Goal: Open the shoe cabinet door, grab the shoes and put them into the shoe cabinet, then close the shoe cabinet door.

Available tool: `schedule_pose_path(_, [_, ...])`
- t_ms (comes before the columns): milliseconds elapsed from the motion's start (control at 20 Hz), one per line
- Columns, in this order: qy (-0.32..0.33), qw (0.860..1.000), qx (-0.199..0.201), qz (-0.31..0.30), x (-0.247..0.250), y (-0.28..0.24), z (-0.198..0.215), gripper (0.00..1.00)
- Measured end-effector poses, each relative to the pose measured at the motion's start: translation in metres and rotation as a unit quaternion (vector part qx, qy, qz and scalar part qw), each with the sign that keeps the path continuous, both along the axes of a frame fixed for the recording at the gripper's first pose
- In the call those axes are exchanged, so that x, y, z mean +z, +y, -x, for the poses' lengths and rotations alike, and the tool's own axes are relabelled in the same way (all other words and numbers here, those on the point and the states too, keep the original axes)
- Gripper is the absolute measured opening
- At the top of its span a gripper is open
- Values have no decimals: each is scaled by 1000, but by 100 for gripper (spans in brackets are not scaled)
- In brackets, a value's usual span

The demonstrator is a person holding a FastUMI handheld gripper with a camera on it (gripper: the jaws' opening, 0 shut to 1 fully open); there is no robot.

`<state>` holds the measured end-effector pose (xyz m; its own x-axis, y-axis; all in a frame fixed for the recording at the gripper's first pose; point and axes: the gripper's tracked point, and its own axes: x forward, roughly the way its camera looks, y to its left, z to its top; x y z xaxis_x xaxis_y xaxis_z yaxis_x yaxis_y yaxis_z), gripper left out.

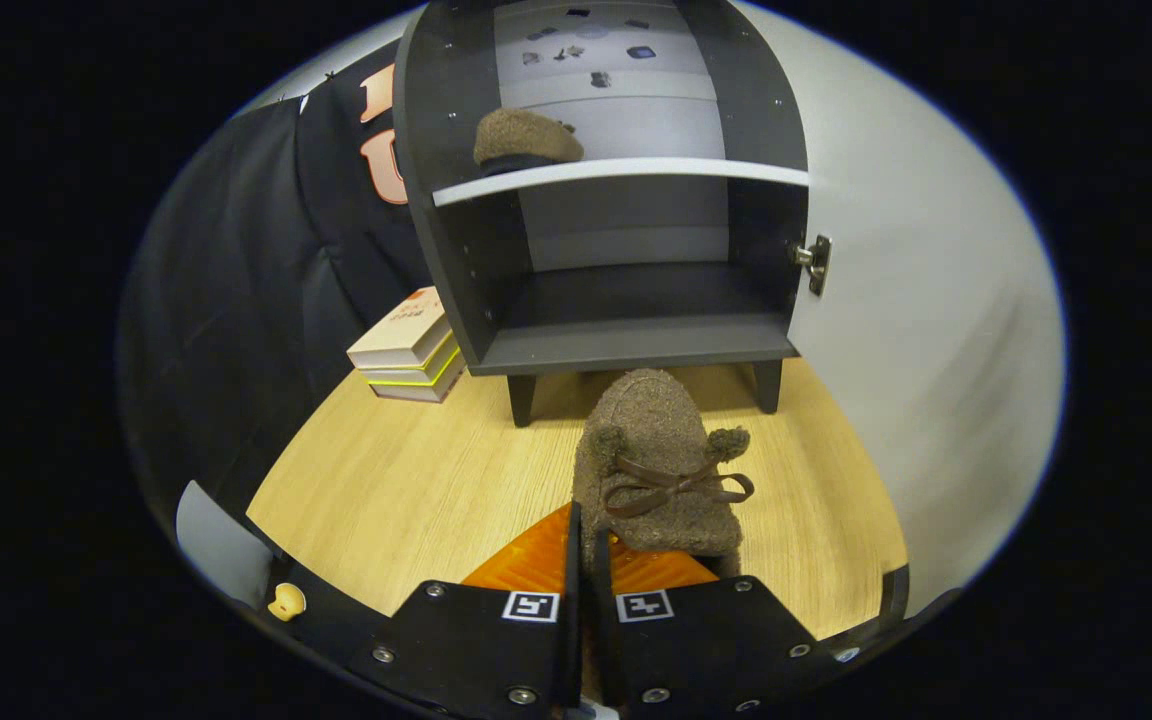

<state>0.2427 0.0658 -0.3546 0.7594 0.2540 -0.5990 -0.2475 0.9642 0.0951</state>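
1. Felted brown wool is what I am dealing with: a fuzzy slipper-like shoe [658, 465] with a thin brown bow [676, 487] and two little pompom ears, standing on the wooden floor [406, 490] at 12 o'clock just ahead of my gripper [582, 545].

2. My gripper's fingers look clenched nearly together, with only a narrow slit between them. Their tips sit at the shoe's near edge, on its 7 o'clock side. I cannot tell whether they pinch a fold of its collar or merely touch it, so I won't claim a grasp.

3. Handling, as I judge it: light, soft and floppy, not slippery thanks to the nap, and not fragile. A pinch will squash it rather than slide off. It may sag or swing when lifted.

4. Where I would take hold: the heel-side collar rim nearest the fingers, one finger inside and one outside. I would avoid the bow, which looks thin and could pull loose.

5. At 12 o'clock beyond the shoe stands the dark shoe cabinet [626, 345], with its white door [916, 300] swung open at 2 o'clock. The other shoe [526, 137] already lies on the upper shelf [626, 172], towards its 9 o'clock end. The lower compartment is free.

6. Writing: a stack of books [408, 350] lies at 10 o'clock beside the cabinet. The top cover bears print too small for me to read. I see no brand on the shoe. The square markers on my fingers are patterns, not text.
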Motion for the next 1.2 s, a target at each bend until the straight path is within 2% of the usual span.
schedule_pose_path(250, [-39,999,7,-4,59,4,-10,7])
schedule_pose_path(400, [-71,997,11,-5,101,6,-32,7])
schedule_pose_path(800, [-141,990,4,5,195,3,-115,7])
schedule_pose_path(1200, [-166,986,6,13,232,9,-207,6])
